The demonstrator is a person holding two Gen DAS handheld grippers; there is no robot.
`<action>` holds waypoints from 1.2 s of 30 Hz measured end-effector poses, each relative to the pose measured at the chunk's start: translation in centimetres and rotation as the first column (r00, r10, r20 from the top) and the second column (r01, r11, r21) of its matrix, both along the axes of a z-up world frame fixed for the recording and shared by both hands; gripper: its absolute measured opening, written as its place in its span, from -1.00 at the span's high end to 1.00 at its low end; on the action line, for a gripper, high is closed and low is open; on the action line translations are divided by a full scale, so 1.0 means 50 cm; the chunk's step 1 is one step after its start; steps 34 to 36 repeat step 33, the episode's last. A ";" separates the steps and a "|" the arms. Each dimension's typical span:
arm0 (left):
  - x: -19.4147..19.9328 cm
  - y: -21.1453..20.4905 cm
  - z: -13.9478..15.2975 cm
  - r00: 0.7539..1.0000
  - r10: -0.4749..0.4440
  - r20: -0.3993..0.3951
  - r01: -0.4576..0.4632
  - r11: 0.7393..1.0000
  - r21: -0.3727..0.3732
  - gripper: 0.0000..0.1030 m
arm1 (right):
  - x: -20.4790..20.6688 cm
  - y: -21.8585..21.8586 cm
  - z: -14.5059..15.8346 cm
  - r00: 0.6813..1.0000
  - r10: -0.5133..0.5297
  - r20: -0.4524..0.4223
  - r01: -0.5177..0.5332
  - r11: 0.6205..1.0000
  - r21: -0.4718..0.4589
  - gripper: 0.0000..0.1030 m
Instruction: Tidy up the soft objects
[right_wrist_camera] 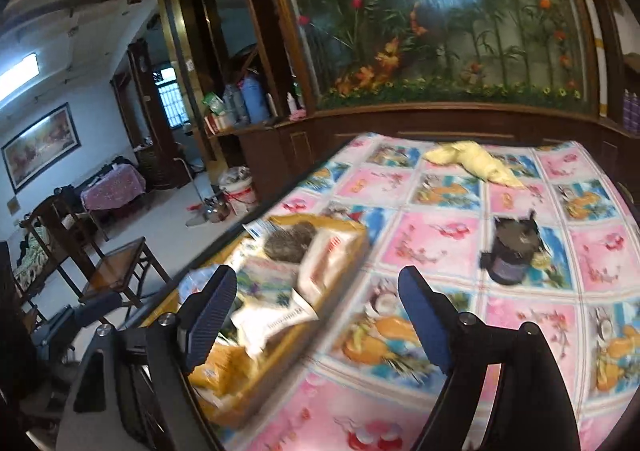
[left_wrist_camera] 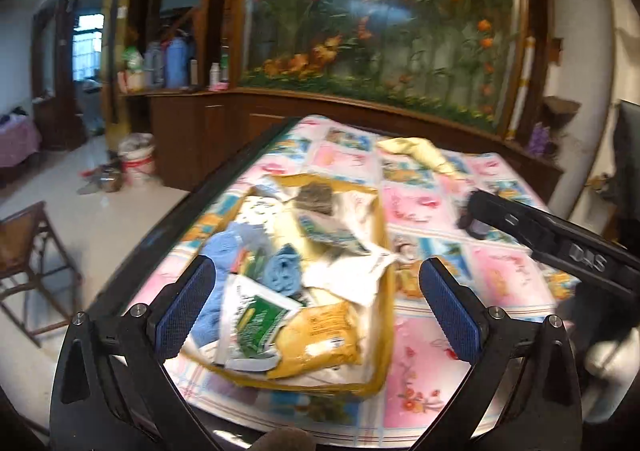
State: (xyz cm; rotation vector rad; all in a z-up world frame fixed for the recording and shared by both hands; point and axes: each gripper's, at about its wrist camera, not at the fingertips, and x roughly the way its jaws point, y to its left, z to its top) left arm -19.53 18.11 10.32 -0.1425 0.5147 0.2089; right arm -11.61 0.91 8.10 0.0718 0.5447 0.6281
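A yellow-edged clear bag point(left_wrist_camera: 384, 251) lies on the table, stuffed with soft things: a rolled blue cloth point(left_wrist_camera: 284, 271), a green and white packet point(left_wrist_camera: 256, 323), a yellow packet point(left_wrist_camera: 320, 335) and a grey scouring pad point(left_wrist_camera: 316, 199). My left gripper point(left_wrist_camera: 316, 267) hovers open over the bag with nothing between its pads. My right gripper point(right_wrist_camera: 318, 279) is open and empty over the bag's right rim point(right_wrist_camera: 352, 247); one of its black fingers point(left_wrist_camera: 492, 215) shows in the left wrist view. A yellow cloth point(right_wrist_camera: 476, 163) lies at the far side. A small dark object point(right_wrist_camera: 514, 251) sits to the right.
The table wears a pink and blue flowered cloth point(right_wrist_camera: 432, 235); its dark edge point(left_wrist_camera: 208, 195) runs along the left. Beyond it are a wooden chair point(left_wrist_camera: 28, 251), a white bucket point(left_wrist_camera: 138, 165) and a wooden cabinet point(left_wrist_camera: 192, 131) with bottles under a flower mural.
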 end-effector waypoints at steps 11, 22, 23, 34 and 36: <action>-0.002 0.023 -0.011 0.977 0.209 -0.040 -0.207 0.977 0.053 -1.00 | -0.052 0.006 -0.072 0.998 0.039 -0.050 -0.045 0.990 -0.131 -0.61; 0.003 0.050 -0.036 0.961 0.268 -0.073 -0.263 0.962 0.079 -1.00 | -0.100 0.076 -0.101 0.990 0.128 -0.054 -0.137 0.962 -0.238 -0.61; 0.004 0.053 -0.038 0.960 0.270 -0.076 -0.264 0.961 0.078 -1.00 | -0.102 0.080 -0.102 0.990 0.130 -0.055 -0.140 0.960 -0.241 -0.61; 0.007 0.068 -0.047 0.960 0.266 -0.092 -0.260 0.963 0.070 -1.00 | -0.103 0.102 -0.104 0.988 0.140 -0.072 -0.154 0.957 -0.247 -0.61; 0.007 0.068 -0.047 0.960 0.266 -0.092 -0.260 0.963 0.070 -1.00 | -0.103 0.102 -0.104 0.988 0.140 -0.072 -0.154 0.957 -0.247 -0.61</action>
